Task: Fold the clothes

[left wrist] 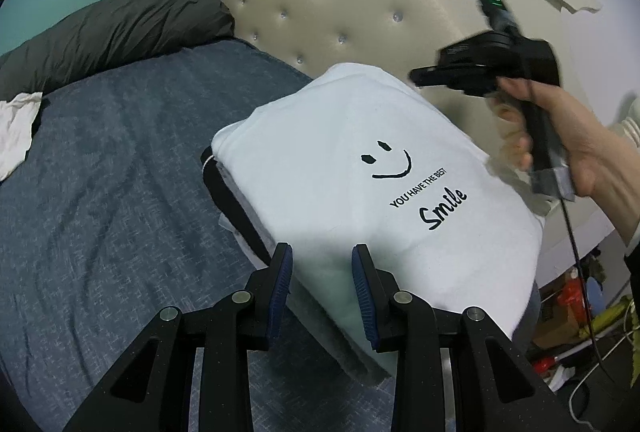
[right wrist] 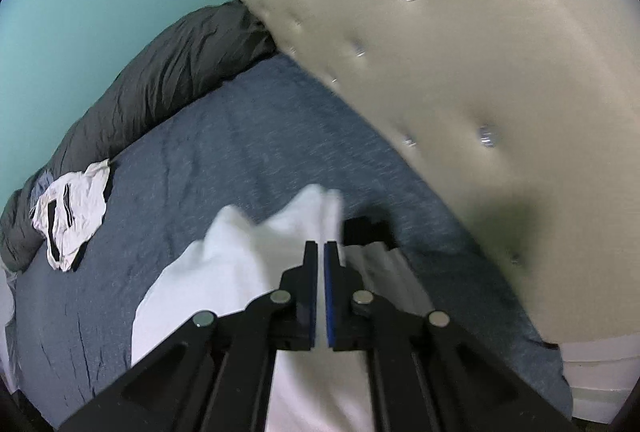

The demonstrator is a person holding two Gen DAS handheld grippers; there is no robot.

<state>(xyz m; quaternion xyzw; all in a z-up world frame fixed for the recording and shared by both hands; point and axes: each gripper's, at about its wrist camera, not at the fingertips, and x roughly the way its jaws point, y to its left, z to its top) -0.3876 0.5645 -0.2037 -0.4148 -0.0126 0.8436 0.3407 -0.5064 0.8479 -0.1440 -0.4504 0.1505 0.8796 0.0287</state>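
Note:
A folded white T-shirt point(left wrist: 360, 159) with a smiley and "Smile" print lies on top of a stack of folded dark and grey garments point(left wrist: 236, 207) on the blue bed. My left gripper point(left wrist: 322, 252) sits at the shirt's near edge, and white cloth fills the gap between its blue pads. My right gripper point(left wrist: 416, 77), held by a person's hand point(left wrist: 580, 151), hovers at the shirt's far corner. In the right wrist view my right gripper point(right wrist: 322, 244) is shut over the white T-shirt point(right wrist: 240, 252), with nothing visible between the pads.
The blue bedcover point(left wrist: 120, 191) spreads to the left. A dark duvet point(left wrist: 120, 27) lies along its far side, with a crumpled white garment point(right wrist: 72, 211) beside it. The tufted cream headboard point(left wrist: 320, 11) rises just behind the stack. Boxes and cables point(left wrist: 568, 312) clutter the floor at right.

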